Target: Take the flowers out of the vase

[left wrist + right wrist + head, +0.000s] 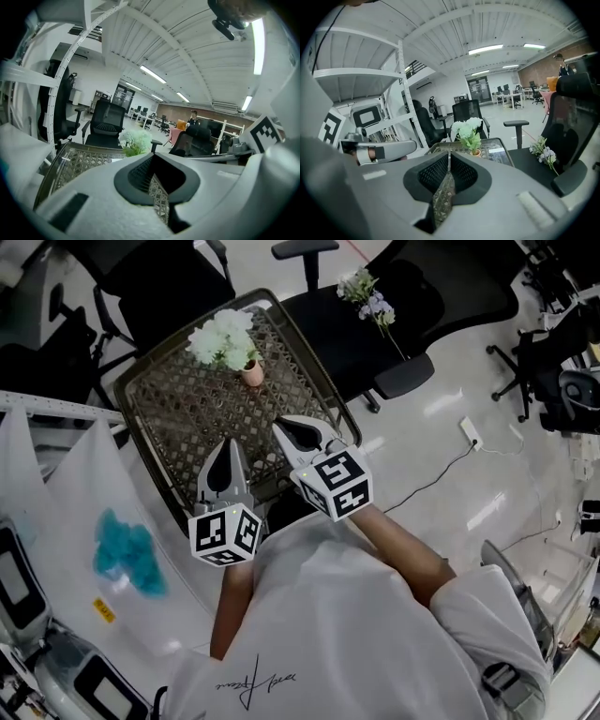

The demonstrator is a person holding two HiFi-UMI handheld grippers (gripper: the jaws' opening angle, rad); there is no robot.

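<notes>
White flowers [223, 338] stand upright in a small pink vase [251, 372] at the far side of the wicker-topped table [187, 418]. A purple and white sprig [370, 298] lies on a black chair seat [328, 334] beyond the table. My left gripper [229, 441] hovers over the table's near edge, jaws shut and empty. My right gripper [279, 425] sits beside it, also shut on nothing, a short way in front of the vase. The right gripper view shows the flowers [466, 129], the vase [475, 152] and the sprig [543, 151] ahead. The left gripper view shows the flowers [136, 139].
A white shelf frame [56, 409] and white cover with a teal object [127, 554] stand at the left. Office chairs [159, 287] ring the table's far side. A power strip [471, 432] and cable lie on the floor at the right.
</notes>
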